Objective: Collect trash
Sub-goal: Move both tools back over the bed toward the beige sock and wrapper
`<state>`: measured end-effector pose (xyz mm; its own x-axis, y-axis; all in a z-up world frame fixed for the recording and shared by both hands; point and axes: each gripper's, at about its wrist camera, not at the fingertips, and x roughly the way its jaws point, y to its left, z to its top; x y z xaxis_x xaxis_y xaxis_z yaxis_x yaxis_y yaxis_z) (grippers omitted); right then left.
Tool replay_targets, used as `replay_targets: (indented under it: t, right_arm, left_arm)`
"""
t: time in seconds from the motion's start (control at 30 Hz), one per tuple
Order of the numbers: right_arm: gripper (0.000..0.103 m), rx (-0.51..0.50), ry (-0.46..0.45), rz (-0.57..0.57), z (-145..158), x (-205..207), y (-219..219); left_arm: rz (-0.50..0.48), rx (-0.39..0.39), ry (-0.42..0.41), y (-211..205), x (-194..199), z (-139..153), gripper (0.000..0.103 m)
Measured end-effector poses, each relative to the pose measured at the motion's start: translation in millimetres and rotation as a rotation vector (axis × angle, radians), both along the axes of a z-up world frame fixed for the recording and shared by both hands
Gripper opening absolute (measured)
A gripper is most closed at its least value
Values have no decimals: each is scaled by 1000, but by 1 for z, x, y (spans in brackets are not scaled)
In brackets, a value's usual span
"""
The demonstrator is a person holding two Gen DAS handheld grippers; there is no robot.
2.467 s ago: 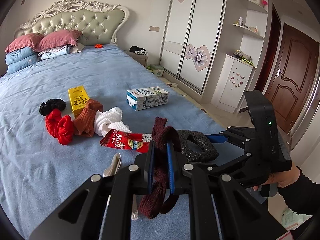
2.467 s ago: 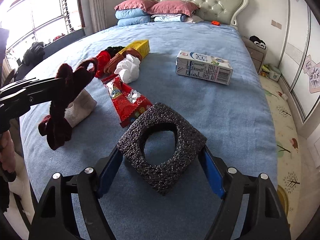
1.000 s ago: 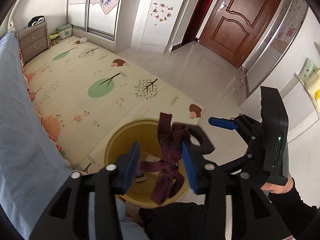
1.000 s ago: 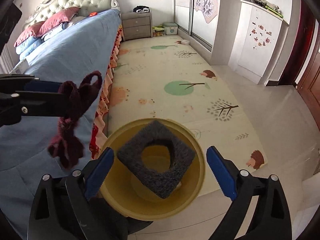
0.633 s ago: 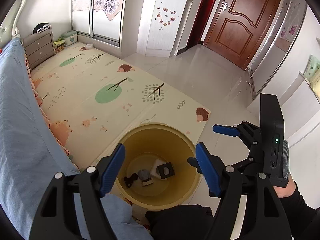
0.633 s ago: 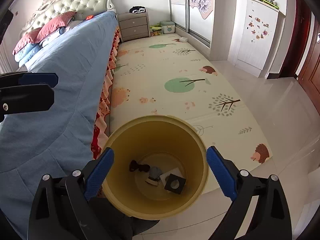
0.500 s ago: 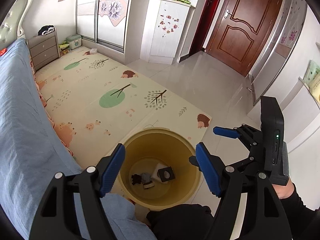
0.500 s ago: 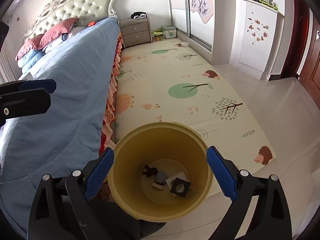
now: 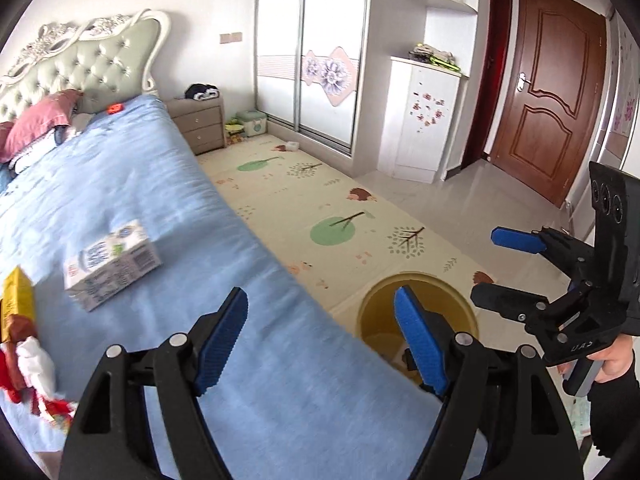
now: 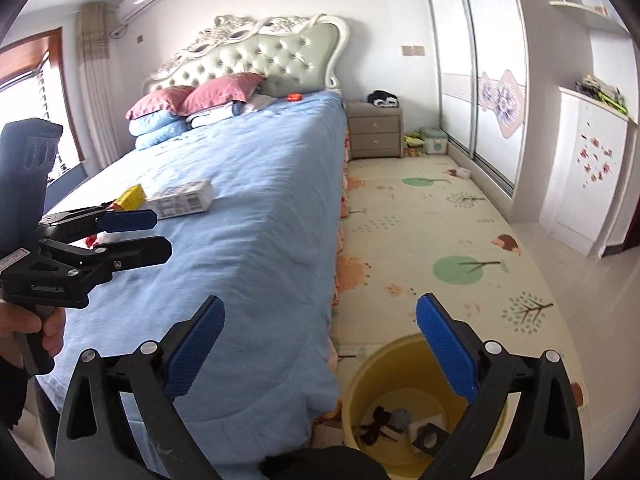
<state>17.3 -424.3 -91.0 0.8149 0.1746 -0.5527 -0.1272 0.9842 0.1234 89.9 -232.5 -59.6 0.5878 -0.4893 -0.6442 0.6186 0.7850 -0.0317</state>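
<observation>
Bed edge beside yellow bin | left claw just spreading, empty | right claw spread, empty

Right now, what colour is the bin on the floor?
Yellow bin; right wrist view shows it best.

- Centre of the left wrist view: the blue bed surface is bare, giving open passage.
- Left: milk carton, yellow box and red wrappers obstruct.
- Lower right: yellow bin stands against the bed edge; the floor mat beyond is unobstructed.
</observation>
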Motion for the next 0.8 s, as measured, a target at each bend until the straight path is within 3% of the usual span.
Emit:
replay_targets:
  t: [0.27,0.57,0.8]
  right_arm:
    - [95,-11,-75,204,26,17,97]
    - [95,-41,-115,361,41,18,186]
    - [95,-55,-107,426,39,17,222]
  left_arm:
    - [204,7,-148,110,-30,36,84]
    - [353,-8,-197,188,-57,47,89]
    - [423,-5,-193,222,-72,34,95]
